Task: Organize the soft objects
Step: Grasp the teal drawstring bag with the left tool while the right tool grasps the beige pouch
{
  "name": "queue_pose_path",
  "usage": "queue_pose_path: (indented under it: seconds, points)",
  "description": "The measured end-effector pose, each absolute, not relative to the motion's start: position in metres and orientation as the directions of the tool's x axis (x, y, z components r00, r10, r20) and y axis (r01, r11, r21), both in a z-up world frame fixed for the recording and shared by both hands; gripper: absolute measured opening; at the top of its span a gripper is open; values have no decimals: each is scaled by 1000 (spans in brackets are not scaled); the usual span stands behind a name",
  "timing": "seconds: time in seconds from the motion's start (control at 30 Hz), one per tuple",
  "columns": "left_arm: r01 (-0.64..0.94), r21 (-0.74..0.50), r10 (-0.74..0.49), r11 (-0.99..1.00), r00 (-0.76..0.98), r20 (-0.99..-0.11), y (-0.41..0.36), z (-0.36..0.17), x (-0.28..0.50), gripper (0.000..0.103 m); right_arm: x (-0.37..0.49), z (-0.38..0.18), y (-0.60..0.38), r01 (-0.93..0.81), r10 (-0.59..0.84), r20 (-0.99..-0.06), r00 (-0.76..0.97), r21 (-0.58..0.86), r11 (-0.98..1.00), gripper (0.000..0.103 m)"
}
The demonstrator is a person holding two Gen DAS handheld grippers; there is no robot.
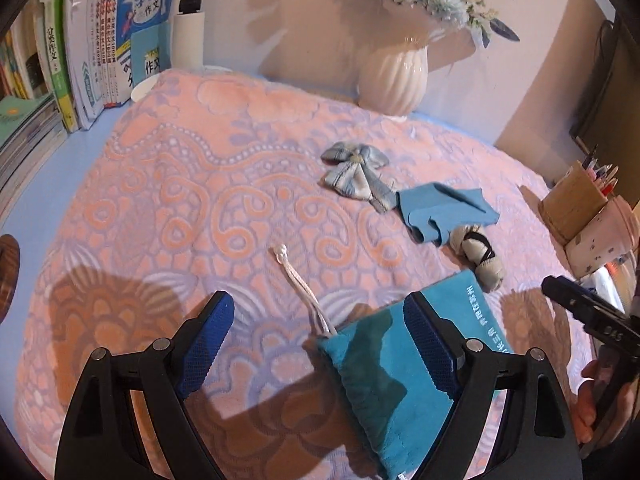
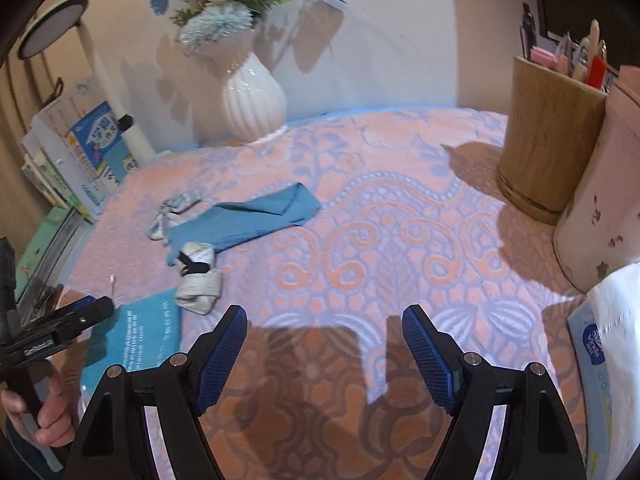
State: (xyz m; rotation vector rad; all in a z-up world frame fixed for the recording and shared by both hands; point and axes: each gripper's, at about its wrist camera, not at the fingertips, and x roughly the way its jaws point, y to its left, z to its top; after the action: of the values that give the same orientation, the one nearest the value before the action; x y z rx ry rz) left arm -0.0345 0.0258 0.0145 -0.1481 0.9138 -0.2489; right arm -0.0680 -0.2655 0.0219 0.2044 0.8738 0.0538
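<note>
A teal drawstring pouch (image 1: 384,384) lies flat on the pink patterned blanket (image 1: 200,208), its white cord (image 1: 304,288) trailing away. My left gripper (image 1: 316,320) is open just above the pouch's mouth end, holding nothing. Beyond lie a striped fabric bow (image 1: 354,170), a folded blue cloth (image 1: 444,208) and a rolled grey sock bundle (image 1: 478,252). My right gripper (image 2: 324,326) is open and empty over bare blanket; the sock bundle (image 2: 198,276), blue cloth (image 2: 248,220), bow (image 2: 172,214) and pouch (image 2: 136,336) lie to its left.
A white vase (image 1: 394,76) with flowers stands at the back by the wall. Books (image 1: 92,40) line the left side. A wooden pen holder (image 2: 548,136), a pink container (image 2: 604,184) and a tissue pack (image 2: 608,344) stand on the right.
</note>
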Motion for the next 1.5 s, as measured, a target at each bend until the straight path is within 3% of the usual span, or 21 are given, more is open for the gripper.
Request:
queue_pose_path:
  seconds: [0.23,0.37,0.53,0.6,0.7,0.83,0.93,0.97,1.0,1.07,1.1,1.5]
  points:
    - [170,-279,-326,945,549,-769,32,18,-39,85,-62,27,-254,-16,202,-776,597,240,971,79]
    - [225,-425,-481,877,445,-756,35,20,-54,85,-52,41,-225,-106,266,-789,553,250,962,79]
    - [208,-372,-426,905,457,-781,30,22,-74,85,-26,37,-194,-114,213,-815,539,179,977,78]
    - [219,-347,-410,912,445,-796,21,19,-75,85,-13,28,-193,-109,262,-815,516,241,964,62]
    - [228,-282,-359,932,469,-807,6,17,-74,85,-3,19,-191,-106,288,-816,501,273,956,56]
    - [271,-212,-323,939,477,-818,-16,15,-74,73,-5,17,-181,-146,284,-814,507,243,959,51]
    - [282,-138,-267,950,497,-826,-30,14,-75,61,-5,14,-171,-174,257,-821,509,193,965,39]
    - [277,-118,-249,954,509,-824,-32,14,-75,48,-6,14,-170,-178,249,-821,514,182,967,33]
    - [268,-98,-229,959,519,-823,-32,14,-75,41,-7,14,-170,-183,242,-820,519,170,968,30]
    - [259,-94,-222,961,526,-821,-30,14,-74,19,-9,15,-172,-179,230,-814,533,158,971,29]
    - [265,-129,-254,956,519,-816,-27,16,-73,16,-11,16,-174,-172,220,-811,542,149,974,29]
    - [378,-87,-305,922,567,-765,-51,45,-85,12,-46,50,-240,-45,186,-758,626,202,978,29]
